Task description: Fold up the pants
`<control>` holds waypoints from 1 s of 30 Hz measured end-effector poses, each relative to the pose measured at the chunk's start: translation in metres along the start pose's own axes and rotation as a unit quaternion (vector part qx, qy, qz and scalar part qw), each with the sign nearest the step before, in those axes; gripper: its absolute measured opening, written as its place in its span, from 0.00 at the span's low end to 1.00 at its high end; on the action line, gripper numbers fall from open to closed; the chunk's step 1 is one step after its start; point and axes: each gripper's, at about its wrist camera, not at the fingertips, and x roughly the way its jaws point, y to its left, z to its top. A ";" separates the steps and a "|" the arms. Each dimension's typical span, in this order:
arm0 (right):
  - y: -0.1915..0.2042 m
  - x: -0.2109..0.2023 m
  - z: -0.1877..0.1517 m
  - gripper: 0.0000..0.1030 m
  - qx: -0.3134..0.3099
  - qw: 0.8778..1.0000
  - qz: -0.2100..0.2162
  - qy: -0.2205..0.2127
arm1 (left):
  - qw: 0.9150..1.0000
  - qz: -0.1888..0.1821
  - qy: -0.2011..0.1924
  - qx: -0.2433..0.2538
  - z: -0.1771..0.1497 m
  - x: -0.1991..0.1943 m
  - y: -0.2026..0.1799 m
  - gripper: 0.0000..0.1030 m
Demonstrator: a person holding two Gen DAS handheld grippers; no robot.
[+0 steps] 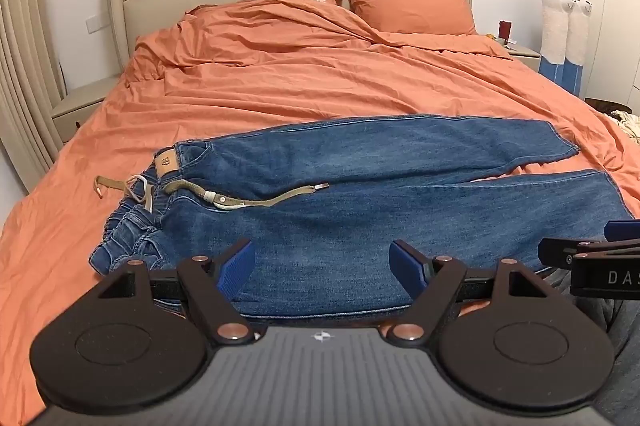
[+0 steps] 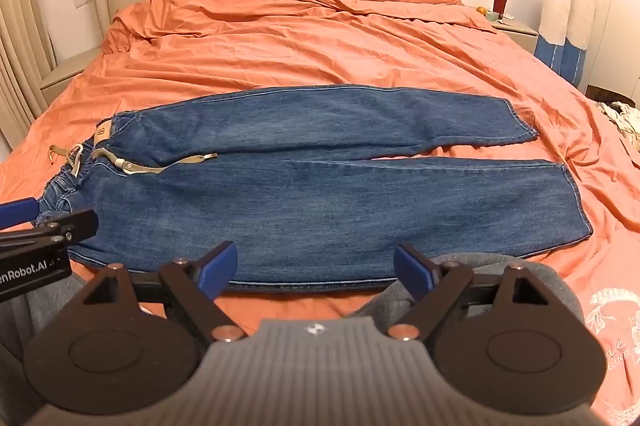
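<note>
Your pants (image 2: 312,186) are blue denim, faded paler along the thighs, spread flat across the bed (image 2: 280,42) on a wrinkled orange cover. Their long axis runs crosswise to your view: the bunched, gathered waistband sits at the left, and the two legs stretch to the right, splitting into a shallow V with orange showing between the hems. A tan leather patch (image 1: 167,162) marks the waist, and an olive webbing belt (image 1: 256,200) with a pale cord trails out both ways, one end lying over the near leg. Your left tongs (image 1: 322,268) stand wide with nothing between the ribbed blue pads, hovering above the near leg by the waist. Your right tongs (image 2: 316,268) are equally wide and empty, over the near edge of the same leg. Grey fabric at the bottom of both views hides part of the near seam, and you cannot tell how the crumpled waistband is layered.
</note>
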 end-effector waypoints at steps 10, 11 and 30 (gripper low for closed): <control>0.001 -0.001 0.000 0.79 0.000 1.000 0.002 0.002 | 1.000 0.002 0.001 0.001 0.000 0.000 0.000 0.87; 0.001 0.000 0.000 0.79 0.000 1.000 0.002 0.002 | 1.000 0.002 0.001 0.001 0.000 0.000 0.000 0.87; 0.010 -0.008 0.001 0.79 -0.002 1.000 0.002 -0.002 | 1.000 0.001 0.000 0.000 0.000 0.000 0.000 0.87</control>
